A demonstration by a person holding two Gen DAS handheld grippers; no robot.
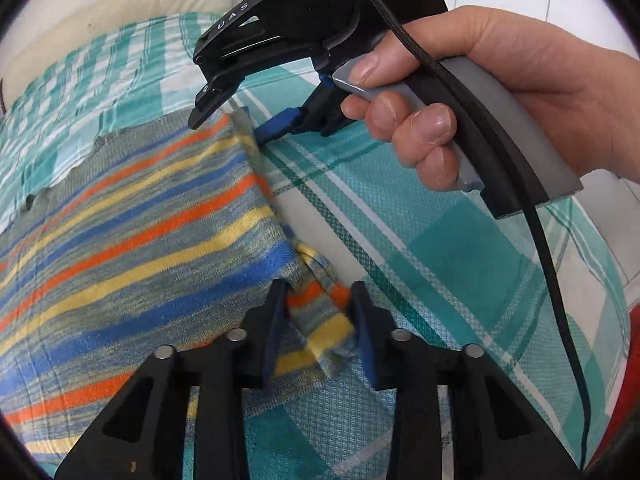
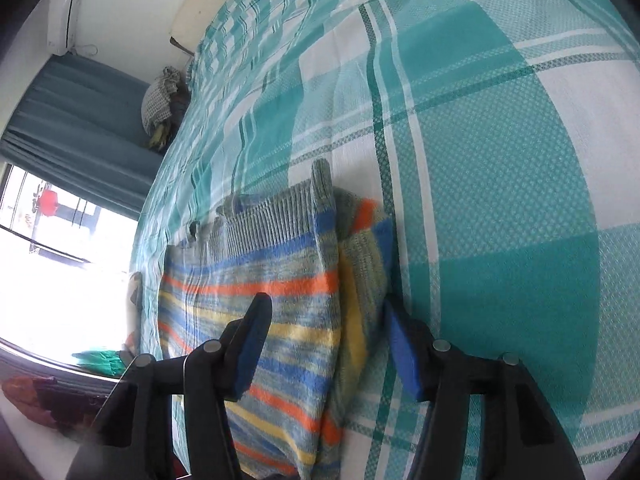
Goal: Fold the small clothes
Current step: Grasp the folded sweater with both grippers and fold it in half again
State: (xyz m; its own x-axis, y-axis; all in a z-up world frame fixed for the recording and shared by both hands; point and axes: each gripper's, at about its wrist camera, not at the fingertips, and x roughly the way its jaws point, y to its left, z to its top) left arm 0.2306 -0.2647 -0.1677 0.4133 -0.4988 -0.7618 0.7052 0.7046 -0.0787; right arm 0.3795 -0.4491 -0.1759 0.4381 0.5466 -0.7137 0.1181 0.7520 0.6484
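Your left gripper has narrow jaws around the sweater's folded edge, not clearly pinching. Your right gripper straddles the same edge with wide jaws. The edge runs straight ahead along both; the body lies left.

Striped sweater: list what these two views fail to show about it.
- Left wrist view: the striped sweater runs off the left and bottom edges, and the left claw covers its near corner.
- Right wrist view: the right claw straddles the sweater's folded edge; contact cannot be told, and its near end is cut off at the bottom.
- Both views: the sweater's underside lies hidden against the checked bedsheet.
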